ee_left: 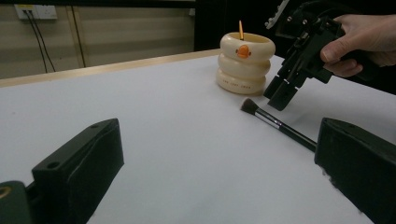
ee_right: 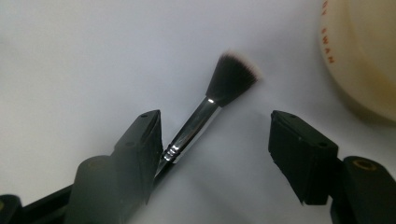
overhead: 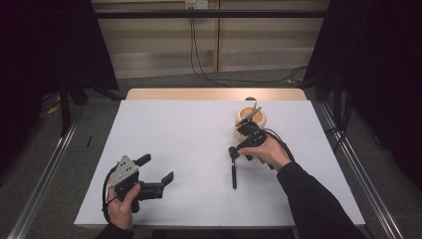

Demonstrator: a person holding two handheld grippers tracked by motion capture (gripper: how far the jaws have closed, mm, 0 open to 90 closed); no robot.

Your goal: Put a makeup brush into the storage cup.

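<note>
Since it lies flat on the white surface (overhead: 174, 149) just in front of the cream ringed holder (overhead: 250, 122), the makeup brush (overhead: 233, 172) looks like a light, stiff thing with only its bristle head soft; I would judge it easy to lift but apt to roll or pivot if pinched off-centre. Its shiny metal ferrule (ee_right: 191, 130) is probably slippery, so the better hold seems to be just behind it on the dark handle, with the pads across the shaft rather than on the bristles (ee_right: 232, 77), which would splay. Something thin already stands in the holder, though what it is cannot be made out.

In the right gripper view the right tool (ee_right: 215, 144) points steeply down over the brush, its jaws parted and straddling the ferrule: one pad sits against or just beside the metal, the other stands well apart, so nothing is clamped yet. From the left gripper view the right hand (ee_left: 359, 39) is tilted forward, tips close above the surface. Near the person's edge, the left tool (overhead: 157, 169) rests low with its jaws spread wide and nothing between them
</note>
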